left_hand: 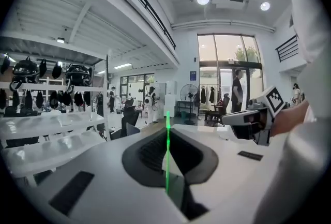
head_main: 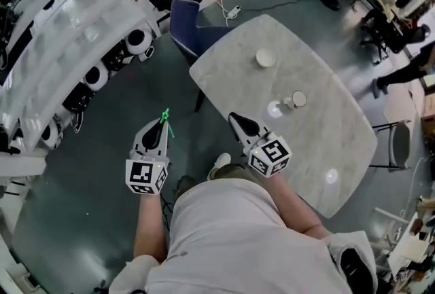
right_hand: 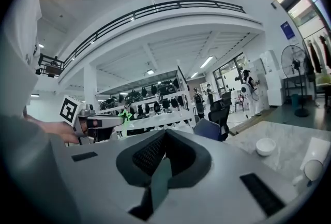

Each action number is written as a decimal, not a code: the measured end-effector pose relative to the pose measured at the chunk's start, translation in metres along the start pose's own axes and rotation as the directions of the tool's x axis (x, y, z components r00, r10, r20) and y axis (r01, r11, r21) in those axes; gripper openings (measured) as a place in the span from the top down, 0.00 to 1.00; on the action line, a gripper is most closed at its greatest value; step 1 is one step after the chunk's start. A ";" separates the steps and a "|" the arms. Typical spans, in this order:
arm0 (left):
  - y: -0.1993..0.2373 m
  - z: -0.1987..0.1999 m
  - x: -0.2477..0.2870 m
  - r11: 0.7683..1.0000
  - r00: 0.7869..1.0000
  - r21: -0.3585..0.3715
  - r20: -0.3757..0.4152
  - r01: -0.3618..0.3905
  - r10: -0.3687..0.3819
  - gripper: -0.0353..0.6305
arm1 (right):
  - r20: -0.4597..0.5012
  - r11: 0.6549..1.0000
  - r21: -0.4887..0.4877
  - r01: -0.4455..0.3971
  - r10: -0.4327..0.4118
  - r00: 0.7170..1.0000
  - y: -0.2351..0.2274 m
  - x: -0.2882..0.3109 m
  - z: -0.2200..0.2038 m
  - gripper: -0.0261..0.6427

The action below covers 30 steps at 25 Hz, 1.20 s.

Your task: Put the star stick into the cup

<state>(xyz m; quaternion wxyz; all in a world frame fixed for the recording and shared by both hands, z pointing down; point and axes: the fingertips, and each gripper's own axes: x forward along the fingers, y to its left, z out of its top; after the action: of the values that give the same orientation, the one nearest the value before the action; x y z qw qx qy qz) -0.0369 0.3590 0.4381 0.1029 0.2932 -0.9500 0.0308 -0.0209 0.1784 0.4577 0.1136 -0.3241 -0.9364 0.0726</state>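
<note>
While we stand at the table's near left edge, both grippers hang close in front of us. The left gripper [head_main: 162, 127] has its jaws pressed together on the star stick [head_main: 165, 119], a thin bright-green rod. In the left gripper view the rod rises straight out of the dark ribbed pads [left_hand: 150, 150]. Its star tip reaches past the jaw ends, off the table and over the grey floor [head_main: 102, 218]. The right gripper [head_main: 238, 121] hangs over the table's near left edge, jaws closed with nothing between them. It sits between the stick and the cup [head_main: 298, 99]. The table [head_main: 319, 150] is pale marbled stone with rounded corners. The cup is small, round and white, upright near the middle of the table and a little toward the right edge; we cannot tell what it holds. Further on, near the far end, sits a shallow white bowl [head_main: 265, 58], its inside plain white. A blue chair [head_main: 185, 20] stands against the table's far left corner. Well off to the left run long white shelves [head_main: 75, 34].
</note>
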 end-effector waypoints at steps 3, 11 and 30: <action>0.002 0.014 0.047 0.999 0.999 0.012 0.005 0.048 -0.048 0.92 | 0.009 0.999 0.011 0.045 -0.045 0.999 -0.032 0.009 0.011 0.94; -0.021 0.026 0.142 0.971 0.971 0.017 -0.009 0.238 -0.237 0.92 | 0.012 0.976 0.052 0.213 -0.214 0.977 -0.095 0.003 0.019 0.94; -0.113 0.050 0.342 0.621 0.624 0.062 -0.088 0.781 -0.776 0.92 | 0.012 0.637 0.186 0.748 -0.763 0.647 -0.215 -0.053 0.030 0.94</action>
<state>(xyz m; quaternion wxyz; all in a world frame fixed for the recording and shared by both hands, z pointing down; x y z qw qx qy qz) -0.2577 0.0714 0.4620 0.1170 0.6790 -0.7239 0.0354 -0.1151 -0.0235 0.4651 0.1180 0.1111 -0.9807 0.1095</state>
